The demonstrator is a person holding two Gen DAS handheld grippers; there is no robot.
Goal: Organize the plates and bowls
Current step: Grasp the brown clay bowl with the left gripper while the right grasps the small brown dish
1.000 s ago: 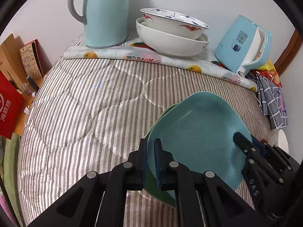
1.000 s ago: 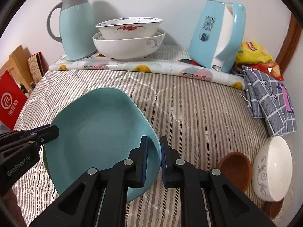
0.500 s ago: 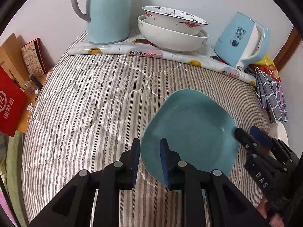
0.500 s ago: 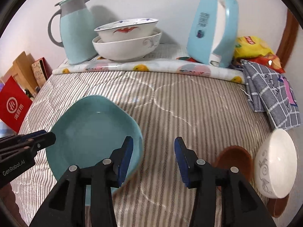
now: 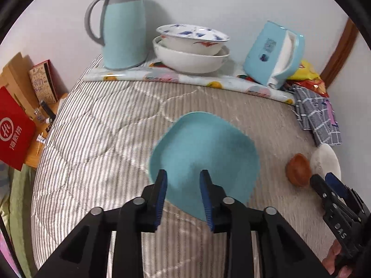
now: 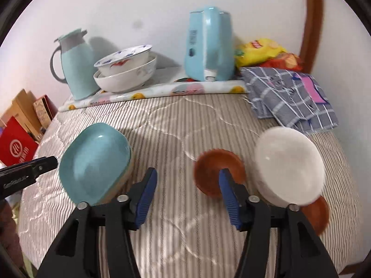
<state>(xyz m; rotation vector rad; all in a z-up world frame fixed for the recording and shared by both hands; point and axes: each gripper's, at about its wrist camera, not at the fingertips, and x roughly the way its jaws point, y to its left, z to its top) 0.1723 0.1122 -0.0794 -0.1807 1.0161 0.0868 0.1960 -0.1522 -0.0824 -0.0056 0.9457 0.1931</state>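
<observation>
A light blue square plate [image 5: 204, 159] [image 6: 92, 162] lies on the striped quilt, on top of another plate whose edge shows beneath it. My left gripper [image 5: 183, 194] is open and empty just above the plate's near edge. My right gripper [image 6: 185, 194] is wide open and empty, right of the plate. A small brown dish [image 6: 213, 166] [image 5: 298, 170] and a white bowl [image 6: 289, 169] lie just beyond its right finger. A second brown dish [image 6: 317, 213] peeks out under the white bowl. Two white bowls [image 5: 192, 48] [image 6: 125, 69] are stacked at the back.
A light blue thermos jug [image 5: 123, 25] and a light blue kettle [image 5: 273, 53] stand on a fruit-print mat [image 5: 185, 78] by the wall. A checked cloth [image 6: 289, 95] and snack bags [image 6: 259, 51] lie at the back right. Boxes [image 5: 16, 120] stand off the quilt's left edge.
Both grippers let go of the blue plate, opened wide and drew back. The plate now rests on the quilt. The right gripper swung right toward the brown dish and white bowl.
</observation>
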